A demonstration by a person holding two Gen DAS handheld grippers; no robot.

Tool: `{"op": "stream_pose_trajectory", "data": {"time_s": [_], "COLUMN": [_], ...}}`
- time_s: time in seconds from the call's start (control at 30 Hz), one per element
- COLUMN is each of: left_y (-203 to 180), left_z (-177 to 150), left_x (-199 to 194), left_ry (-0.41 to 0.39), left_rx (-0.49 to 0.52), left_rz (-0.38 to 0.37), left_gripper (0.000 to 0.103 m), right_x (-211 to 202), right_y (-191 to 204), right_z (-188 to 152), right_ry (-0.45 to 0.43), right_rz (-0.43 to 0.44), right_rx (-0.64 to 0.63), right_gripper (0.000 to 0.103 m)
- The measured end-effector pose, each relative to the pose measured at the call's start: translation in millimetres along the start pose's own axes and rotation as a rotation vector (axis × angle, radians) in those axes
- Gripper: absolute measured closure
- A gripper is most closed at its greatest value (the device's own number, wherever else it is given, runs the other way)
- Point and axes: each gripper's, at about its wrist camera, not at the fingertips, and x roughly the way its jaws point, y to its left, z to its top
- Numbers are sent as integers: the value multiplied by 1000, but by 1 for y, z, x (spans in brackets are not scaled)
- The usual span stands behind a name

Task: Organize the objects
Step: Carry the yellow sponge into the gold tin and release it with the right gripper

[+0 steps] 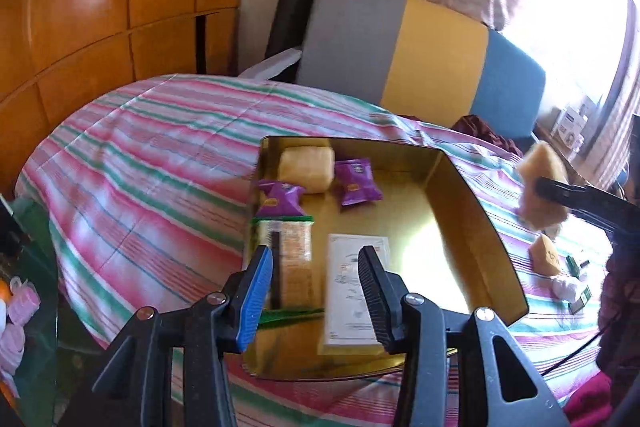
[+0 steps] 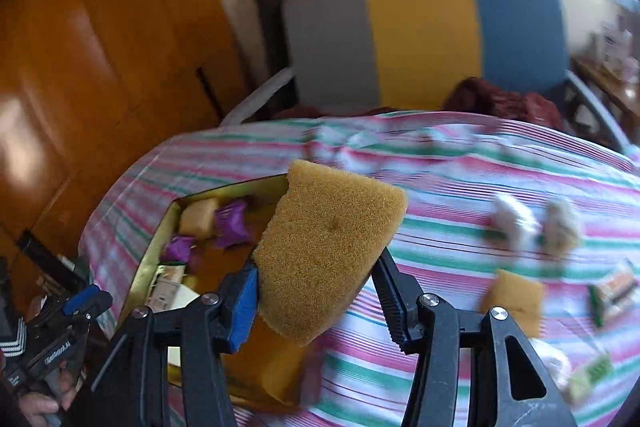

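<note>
The sponge (image 2: 326, 247), tan and coarse-pored, is pinched between the jaws of the right gripper (image 2: 320, 287) and hangs in the air above the near right corner of the gold tray (image 1: 472, 195), over the striped cloth (image 1: 140, 147). The left wrist view shows the same piece off to the tray's right side, clear of the rim.

Inside the tray lie another sponge block (image 1: 307, 163) at the far end, two purple packets (image 1: 356, 183), a green-edged wafer pack (image 1: 290, 251) and a white leaflet (image 1: 354, 291). The left gripper (image 1: 316, 291) hovers above the leaflet and wafer pack with its jaws standing wide and nothing between them.

To do this step well, I would carry the sponge over the rim and set it in the bare gold patch on the tray's right half, perhaps beside its twin so like sits with like. It should go down low before release, since a light foam piece will likely bounce or roll if dropped. The grip looks off-centre, toward one end, though motion blur makes this hard to judge, so a slow, level move seems wise. The left tool had better stay out of the path. More bits wait on the cloth: a further sponge (image 2: 514, 301), two pale fluffy lumps (image 2: 516, 221) and small packs.
</note>
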Motion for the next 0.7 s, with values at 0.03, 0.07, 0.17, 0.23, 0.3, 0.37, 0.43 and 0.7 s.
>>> {"op": "stream_pose_trajectory", "data": {"time_s": [0.03,0.07,0.17,0.23,0.3,0.37,0.43,0.7], "left_y": [4,10,22,29,35,40,43,52], "left_z": [0,-2,-6,-8,-9,-11,-13,-17], "left_x": [0,1,4,7,10,14,17,24], "left_ry": [3,9,25,37,45,58,69,87], "left_rx": [-9,-19,-41,-56,-71,-80,-91,-111], "left_rz": [1,4,10,13,15,18,19,15], "left_gripper": [58,58,58,58,58,58,58,58], "right_x": [12,24,63,87,110,129,144,159], "right_y": [8,17,38,56,76,93,110,115], "right_z": [4,6,14,16,17,14,9,-3], "right_ry": [17,34,89,122,154,196,242,303], "right_rz": [9,15,14,4,1,42,93,157], "right_rx": [-8,-17,-34,-59,-94,-119,-150,-95], "right_gripper": [49,49,49,49,49,45,42,10]}}
